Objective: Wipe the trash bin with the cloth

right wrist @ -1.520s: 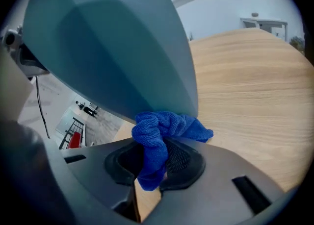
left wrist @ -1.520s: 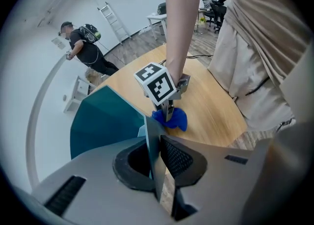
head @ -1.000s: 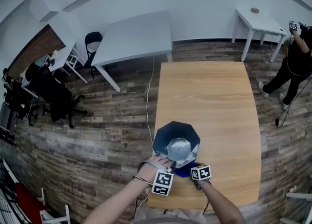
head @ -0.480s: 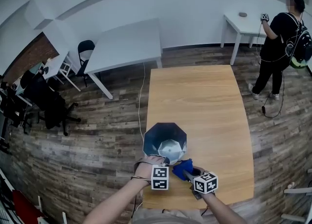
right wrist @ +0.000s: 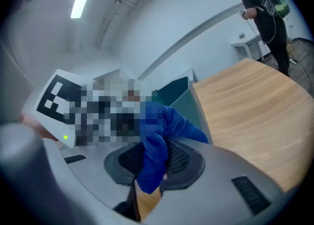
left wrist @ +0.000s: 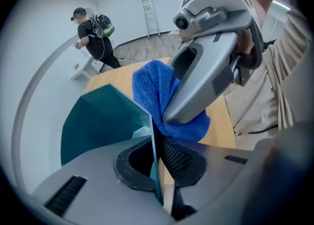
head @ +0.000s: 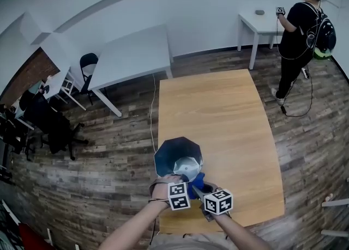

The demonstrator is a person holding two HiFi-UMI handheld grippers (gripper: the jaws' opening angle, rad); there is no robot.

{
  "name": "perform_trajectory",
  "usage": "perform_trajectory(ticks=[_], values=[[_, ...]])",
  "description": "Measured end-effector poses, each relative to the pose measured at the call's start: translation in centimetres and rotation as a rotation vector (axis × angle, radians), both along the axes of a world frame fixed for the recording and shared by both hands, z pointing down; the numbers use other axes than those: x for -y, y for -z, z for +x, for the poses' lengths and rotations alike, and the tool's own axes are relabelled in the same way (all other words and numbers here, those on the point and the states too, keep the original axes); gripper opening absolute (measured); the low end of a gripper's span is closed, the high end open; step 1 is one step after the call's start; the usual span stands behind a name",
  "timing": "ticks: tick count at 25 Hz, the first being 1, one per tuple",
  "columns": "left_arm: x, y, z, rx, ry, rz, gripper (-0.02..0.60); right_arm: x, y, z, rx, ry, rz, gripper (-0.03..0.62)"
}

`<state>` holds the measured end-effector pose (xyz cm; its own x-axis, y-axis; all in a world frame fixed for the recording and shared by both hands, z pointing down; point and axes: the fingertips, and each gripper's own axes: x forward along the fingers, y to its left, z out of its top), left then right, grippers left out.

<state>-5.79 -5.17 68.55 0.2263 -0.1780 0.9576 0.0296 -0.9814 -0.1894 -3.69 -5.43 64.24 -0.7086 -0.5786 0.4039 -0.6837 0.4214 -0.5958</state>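
Note:
The dark teal trash bin [head: 178, 159] stands upright at the near left corner of the wooden table [head: 223, 123]. My left gripper [head: 182, 181] has its jaws closing on the bin's near wall [left wrist: 105, 121], one pad inside and one outside, both pressing on it. The blue cloth [head: 198, 181] is bunched between the pads of my shut right gripper [head: 199, 188]. In the left gripper view the cloth [left wrist: 154, 91] rests against the bin's outer side by the rim. The right gripper view shows the cloth [right wrist: 154, 153] in the jaws and the bin [right wrist: 176, 96] just beyond.
A person [head: 297, 31] stands at a small white table [head: 262, 23] at the back right. A larger white table [head: 131, 55] and chairs [head: 87, 63] stand to the left. A cable [head: 152, 118] runs along the floor by the wooden table's left edge.
My right gripper has carried the cloth leftwards up against the bin's side. The left gripper has stayed on the bin's wall. The person at the back has stepped up to the small white table.

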Motion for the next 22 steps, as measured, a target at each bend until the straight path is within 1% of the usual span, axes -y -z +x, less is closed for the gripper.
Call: perform_trajectory(ticks=[6, 12, 15, 19, 22], values=[[-0.3, -0.2, 0.5, -0.001, -0.015, 0.003, 0.035, 0.1, -4.0, 0.3, -0.037, -0.007, -0.055, 0.080], [-0.5, 0.1, 0.2, -0.025, -0.023, -0.004, 0.035, 0.3, -8.9, -0.7, -0.039, -0.011, -0.178, 0.080], [-0.3, -0.1, 0.3, -0.035, -0.031, 0.001, 0.035, 0.5, -11.9, -1.1, -0.072, 0.009, -0.215, 0.080], [-0.2, 0.1, 0.4, -0.037, -0.037, -0.015, 0.034, 1.1, -16.2, -1.6, -0.099, 0.042, -0.272, 0.080], [-0.2, -0.2, 0.6, -0.038, -0.045, -0.010, 0.034, 1.7, -19.1, -1.5, -0.147, 0.058, -0.297, 0.080]])
